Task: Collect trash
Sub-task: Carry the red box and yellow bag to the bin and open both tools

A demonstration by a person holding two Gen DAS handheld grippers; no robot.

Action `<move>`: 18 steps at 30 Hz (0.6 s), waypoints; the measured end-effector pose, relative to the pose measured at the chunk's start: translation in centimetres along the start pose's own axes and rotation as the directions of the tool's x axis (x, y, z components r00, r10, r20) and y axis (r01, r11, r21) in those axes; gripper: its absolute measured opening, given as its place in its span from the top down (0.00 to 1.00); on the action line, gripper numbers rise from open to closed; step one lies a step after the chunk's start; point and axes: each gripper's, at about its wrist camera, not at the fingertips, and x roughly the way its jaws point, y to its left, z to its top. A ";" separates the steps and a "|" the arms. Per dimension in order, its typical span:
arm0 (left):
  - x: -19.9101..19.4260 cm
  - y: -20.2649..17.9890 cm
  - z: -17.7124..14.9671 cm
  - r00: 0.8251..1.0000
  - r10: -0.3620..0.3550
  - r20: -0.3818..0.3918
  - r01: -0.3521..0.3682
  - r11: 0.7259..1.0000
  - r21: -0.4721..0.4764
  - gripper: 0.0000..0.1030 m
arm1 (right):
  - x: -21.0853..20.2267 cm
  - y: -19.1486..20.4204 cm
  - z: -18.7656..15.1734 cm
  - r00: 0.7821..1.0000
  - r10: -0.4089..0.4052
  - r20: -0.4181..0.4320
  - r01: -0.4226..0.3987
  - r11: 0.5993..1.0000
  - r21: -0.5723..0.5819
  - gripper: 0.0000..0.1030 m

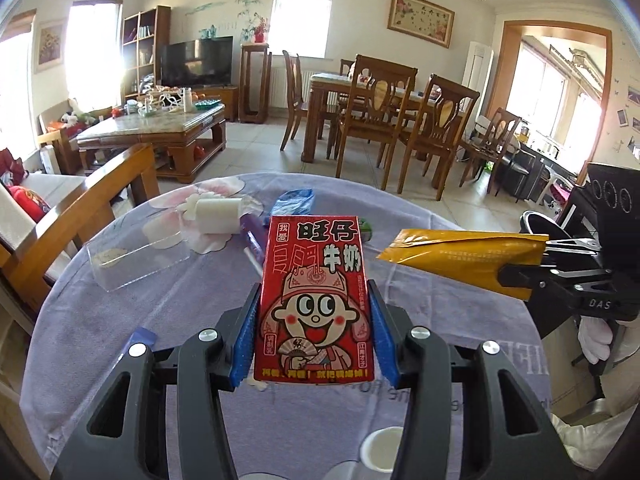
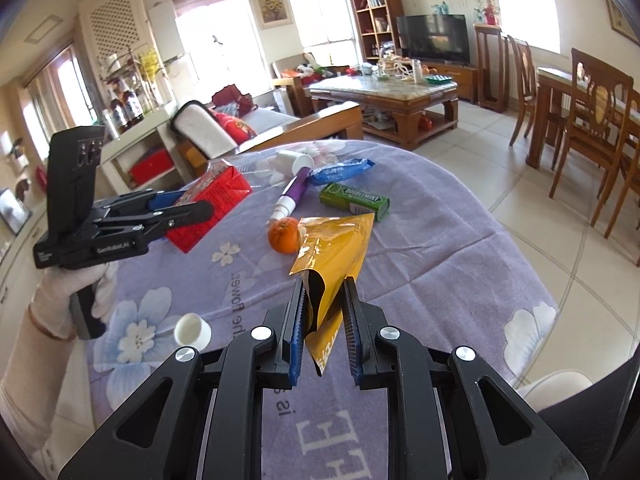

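Observation:
My left gripper (image 1: 314, 292) is shut on a red milk carton (image 1: 316, 280), its blue pads pressing on the carton's two sides, and it holds the carton above the table. The right wrist view shows that carton (image 2: 216, 196) tilted in the left gripper (image 2: 196, 204). My right gripper (image 2: 325, 284) is shut on the lower end of a crumpled yellow foil pouch (image 2: 332, 248). In the left wrist view the pouch (image 1: 460, 252) sticks out leftward from the right gripper (image 1: 520, 272). Both items hang clear of the purple flowered tablecloth (image 2: 440, 260).
On the cloth lie a tangerine (image 2: 284, 235), a green gum pack (image 2: 354, 200), a blue wrapper (image 2: 342, 171), a purple tube (image 2: 294, 194), a tipped white cup (image 2: 294, 160), a small white cup (image 2: 193, 330) and a clear plastic box (image 1: 138, 256). A wooden sofa arm (image 1: 100, 192) borders the table's left.

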 end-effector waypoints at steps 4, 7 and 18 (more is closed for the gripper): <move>-0.6 -3.7 0.7 0.999 -0.037 0.039 0.036 0.999 0.019 0.52 | -2.8 -0.8 -0.3 0.999 -0.028 0.031 0.029 1.000 -0.012 0.82; -0.6 -6.4 1.3 0.996 -0.055 0.065 0.052 0.998 0.038 0.52 | -5.1 -1.8 -0.9 0.997 -0.052 0.056 0.052 0.999 -0.004 0.82; 1.5 -18.0 3.6 0.979 -0.174 0.107 0.160 0.978 0.130 0.52 | -13.9 -8.9 -5.5 0.973 -0.197 0.120 0.185 0.977 0.109 0.82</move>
